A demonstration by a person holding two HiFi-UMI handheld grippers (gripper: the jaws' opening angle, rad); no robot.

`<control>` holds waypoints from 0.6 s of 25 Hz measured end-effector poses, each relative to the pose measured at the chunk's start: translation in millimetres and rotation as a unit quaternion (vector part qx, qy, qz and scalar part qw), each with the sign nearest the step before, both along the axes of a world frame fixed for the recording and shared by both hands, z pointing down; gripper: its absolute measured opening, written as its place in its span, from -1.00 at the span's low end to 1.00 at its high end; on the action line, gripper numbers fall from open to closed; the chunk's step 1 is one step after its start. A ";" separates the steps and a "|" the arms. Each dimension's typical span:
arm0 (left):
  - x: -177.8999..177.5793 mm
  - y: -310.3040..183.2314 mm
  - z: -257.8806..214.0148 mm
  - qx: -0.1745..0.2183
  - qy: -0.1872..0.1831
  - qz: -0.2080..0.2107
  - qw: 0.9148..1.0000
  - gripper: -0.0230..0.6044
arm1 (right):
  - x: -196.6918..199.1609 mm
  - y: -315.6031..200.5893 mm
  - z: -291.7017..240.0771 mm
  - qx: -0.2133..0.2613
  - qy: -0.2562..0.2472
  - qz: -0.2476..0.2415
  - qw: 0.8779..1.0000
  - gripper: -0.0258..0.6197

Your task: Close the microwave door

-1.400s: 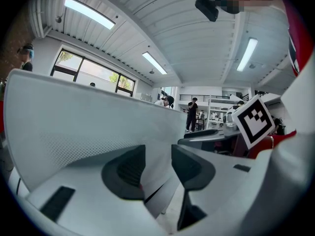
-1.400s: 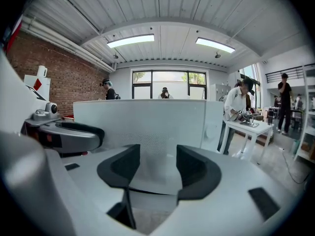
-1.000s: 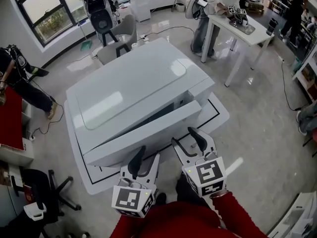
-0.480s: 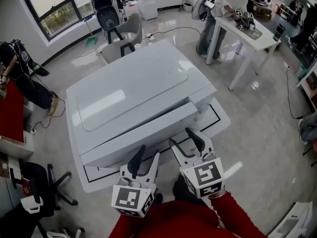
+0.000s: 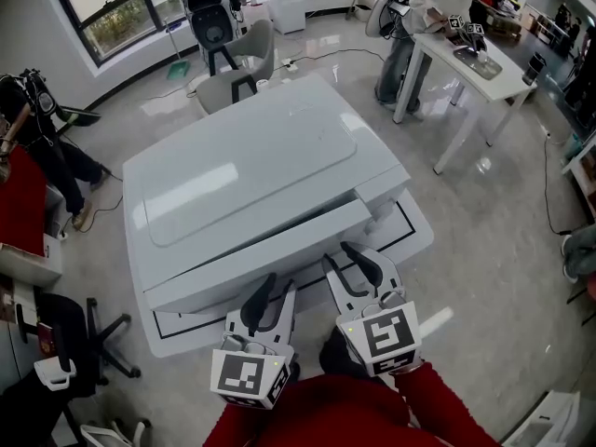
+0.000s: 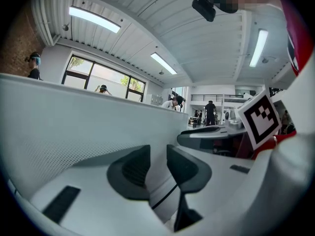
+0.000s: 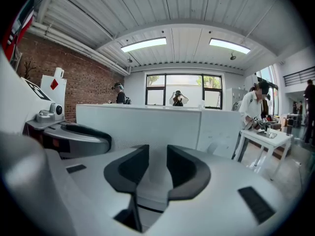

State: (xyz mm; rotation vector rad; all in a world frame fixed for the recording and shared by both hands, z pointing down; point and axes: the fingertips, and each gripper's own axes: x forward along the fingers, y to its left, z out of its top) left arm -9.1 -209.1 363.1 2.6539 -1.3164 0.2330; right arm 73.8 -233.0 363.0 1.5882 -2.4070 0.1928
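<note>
The microwave [image 5: 251,170] is a big white box on the floor, filling the middle of the head view. Its long front door [image 5: 261,254] lies almost flush with the body, with only a thin dark slit along its top edge. My left gripper [image 5: 270,296] and right gripper [image 5: 346,261] are side by side just in front of the door. In the left gripper view the jaws [image 6: 157,163] are closing with nothing between them, facing the door's white face [image 6: 88,122]. The right gripper's jaws [image 7: 157,166] are closing too, empty, before the door [image 7: 142,124].
The microwave stands on a white mat with a black outline [image 5: 410,226]. A white table [image 5: 475,63] with a person beside it is at the back right. An office chair [image 5: 84,343] is at the left, and a grey chair [image 5: 242,63] is behind the box.
The door has swung in toward the microwave body, and the dark gap above it has shrunk to a slit. Both grippers stay close in front of it.
</note>
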 end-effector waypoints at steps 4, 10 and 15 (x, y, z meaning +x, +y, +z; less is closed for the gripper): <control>-4.9 -3.2 -3.1 0.006 0.000 -0.020 1.000 -0.73 | 2.3 -2.3 -5.2 0.015 0.025 0.008 1.000 -0.71; -2.5 -6.6 -4.1 0.011 -0.003 -0.026 1.000 -0.83 | 6.2 -4.4 -4.9 0.020 0.028 0.007 0.999 -0.83; -0.7 -6.4 -5.3 0.014 -0.004 -0.029 0.999 -0.89 | 6.2 -3.3 -6.5 0.020 0.026 -0.001 0.999 -0.84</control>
